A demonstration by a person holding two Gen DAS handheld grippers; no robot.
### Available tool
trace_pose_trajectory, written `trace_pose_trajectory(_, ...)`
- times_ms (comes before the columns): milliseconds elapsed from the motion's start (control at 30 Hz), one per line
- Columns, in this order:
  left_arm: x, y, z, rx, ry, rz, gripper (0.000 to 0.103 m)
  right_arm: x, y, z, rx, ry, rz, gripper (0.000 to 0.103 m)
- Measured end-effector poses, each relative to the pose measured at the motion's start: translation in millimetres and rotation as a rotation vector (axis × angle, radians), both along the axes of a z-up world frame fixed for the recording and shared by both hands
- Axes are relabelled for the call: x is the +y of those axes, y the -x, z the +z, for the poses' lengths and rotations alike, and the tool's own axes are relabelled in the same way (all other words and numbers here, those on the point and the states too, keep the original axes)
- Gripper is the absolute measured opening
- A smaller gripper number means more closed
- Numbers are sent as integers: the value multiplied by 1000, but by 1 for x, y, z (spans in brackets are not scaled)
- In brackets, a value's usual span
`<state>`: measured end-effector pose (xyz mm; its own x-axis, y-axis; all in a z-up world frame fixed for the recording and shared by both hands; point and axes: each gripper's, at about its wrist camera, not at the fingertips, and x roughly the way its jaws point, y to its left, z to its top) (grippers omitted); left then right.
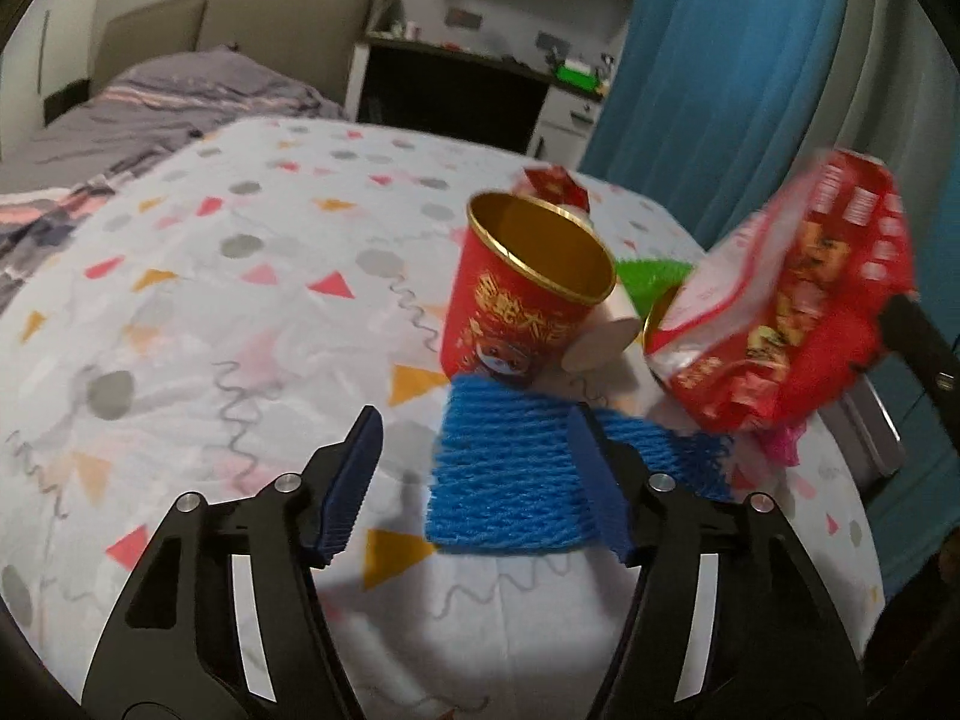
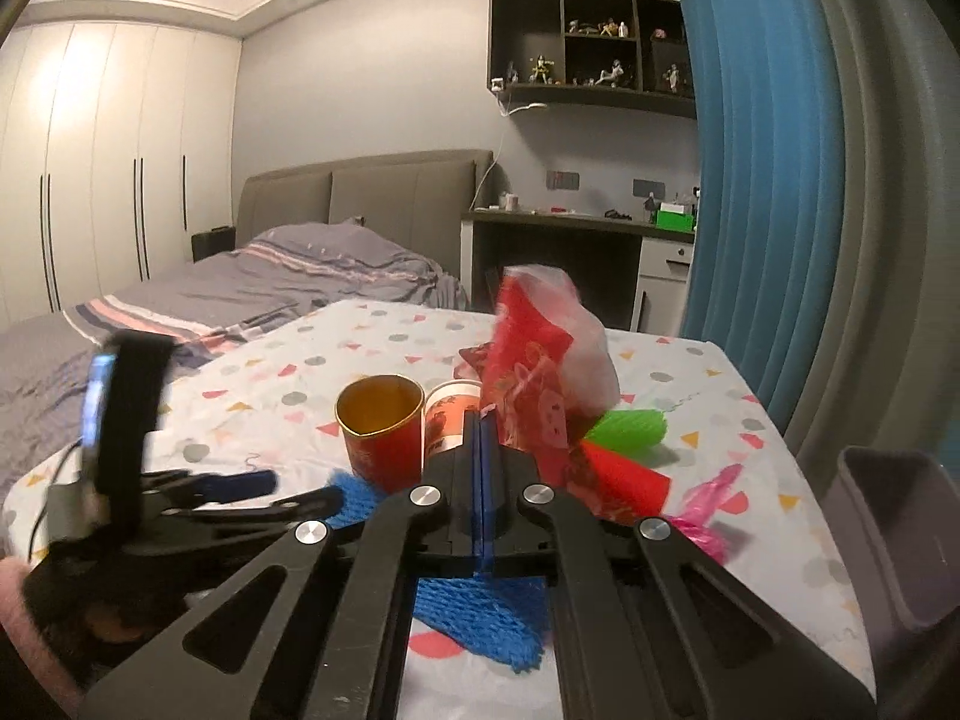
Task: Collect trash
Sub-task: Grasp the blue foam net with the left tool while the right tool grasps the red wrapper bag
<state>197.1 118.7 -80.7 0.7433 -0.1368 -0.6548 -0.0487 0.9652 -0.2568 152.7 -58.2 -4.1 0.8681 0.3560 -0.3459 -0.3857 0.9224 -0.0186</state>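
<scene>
Now the right gripper (image 2: 483, 420) is clenched on a red wrapper (image 2: 528, 384), holding it off the table (image 2: 690, 372) above the other trash. Left gripper (image 1: 477, 450) stands released, jaws apart around the near edge of a blue net (image 1: 510, 480) without pressing it. Just behind the net stands a red cup (image 1: 516, 300); a grey bin (image 2: 888, 528) sits at the table's right.

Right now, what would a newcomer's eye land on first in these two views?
Probably the red snack bag, pinched in the shut right gripper and lifted above the patterned tablecloth. Next, the upright red cup with a gold inside near the table's middle, and the bright blue foam net lying flat just in front of it, with the left gripper open over it.
</scene>
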Motion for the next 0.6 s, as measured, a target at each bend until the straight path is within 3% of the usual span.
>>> trace_pose_trajectory(233,-5,-15,-15,99,18,-36,55,-19,14,6,-6,-8,-25,1)
trace_pose_trajectory(400,-10,-15,-16,118,-10,-30,52,-30,18,6,-1,-27,-45,1)
trace_pose_trajectory(500,-9,-16,-16,129,-39,2,35,-35,20,4,11,-34,-54,1)
trace_pose_trajectory(533,-9,-16,-17,135,-47,14,20,-36,21,3,15,-35,-60,1)
trace_pose_trajectory(567,-8,-15,-17,139,-45,20,13,-38,22,3,17,-36,-63,1)
trace_pose_trajectory(600,-8,-14,-17,140,-42,24,12,-39,24,2,19,-38,-66,1)
